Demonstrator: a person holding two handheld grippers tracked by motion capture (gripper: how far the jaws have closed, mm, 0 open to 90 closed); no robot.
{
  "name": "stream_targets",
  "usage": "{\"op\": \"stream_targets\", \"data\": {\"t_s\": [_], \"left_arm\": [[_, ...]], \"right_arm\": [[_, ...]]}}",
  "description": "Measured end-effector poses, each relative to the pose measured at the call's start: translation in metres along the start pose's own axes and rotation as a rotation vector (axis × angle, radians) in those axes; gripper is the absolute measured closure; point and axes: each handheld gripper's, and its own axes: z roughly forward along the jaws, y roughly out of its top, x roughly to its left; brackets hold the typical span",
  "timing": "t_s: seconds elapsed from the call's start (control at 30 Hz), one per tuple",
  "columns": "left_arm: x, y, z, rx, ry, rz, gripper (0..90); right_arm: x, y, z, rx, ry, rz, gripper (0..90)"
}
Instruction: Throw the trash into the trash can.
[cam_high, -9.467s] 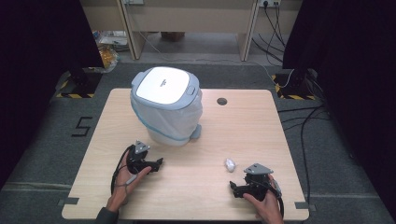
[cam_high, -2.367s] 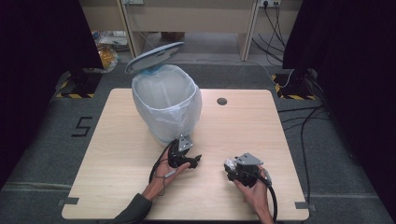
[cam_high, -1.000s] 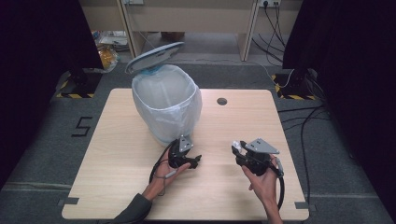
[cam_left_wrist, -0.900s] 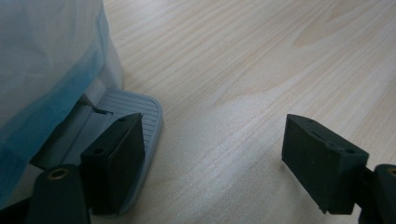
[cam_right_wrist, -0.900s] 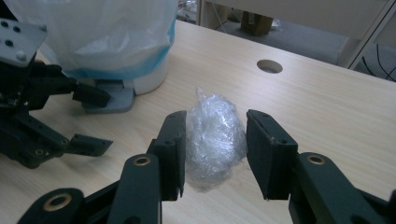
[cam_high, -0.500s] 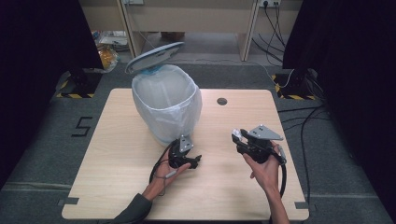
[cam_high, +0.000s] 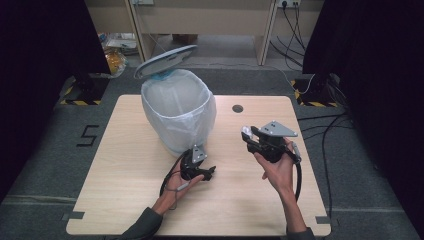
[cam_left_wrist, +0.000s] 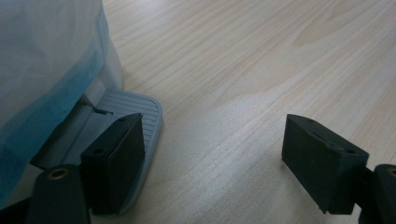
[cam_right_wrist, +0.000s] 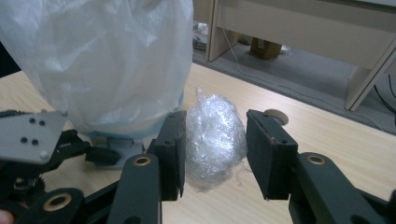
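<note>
The right claw (cam_right_wrist: 212, 154) pinches a wad (cam_right_wrist: 215, 140) of crumpled clear film between its jaws, raised above the worktop (cam_high: 125, 200) to the right of the bin (cam_high: 177, 117). The wad looks very light and soft, likely to squash and spring back, and a little slippery, so a grip across its thickest middle, as now, seems the safest hold; loose strands at its lower edge could snag. The left claw (cam_left_wrist: 219, 163) stands spread and empty, one jaw resting on the ribbed grey pedal (cam_left_wrist: 128, 112) at the foot of the bin, probably pressing it down. The bin wears a thin white liner (cam_right_wrist: 102, 60), and its lid (cam_high: 165, 60) is tipped up toward the far side, leaving the mouth open. The worktop is pale wood grain, smooth and flat, with a round cable hole (cam_high: 237, 108) near the far edge. Beyond lie grey carpet, trailing cables (cam_high: 335, 130), pale furniture (cam_high: 200, 20) and dark curtains (cam_high: 45, 40) at both sides.
</note>
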Motion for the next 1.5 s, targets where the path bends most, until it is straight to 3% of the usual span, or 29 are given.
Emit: {"op": "stream_targets", "data": {"t_s": [1.03,1.5], "left_arm": [[0.0,0.0,0.0,0.001,-0.004,-0.004,20.8],[0.0,0.0,0.0,0.003,-0.001,0.004,20.8]], "right_arm": [[0.001,0.08,0.029,-0.085,0.045,-0.007,59.0],[0.022,0.123,0.05,-0.12,0.102,-0.019,59.0]]}}
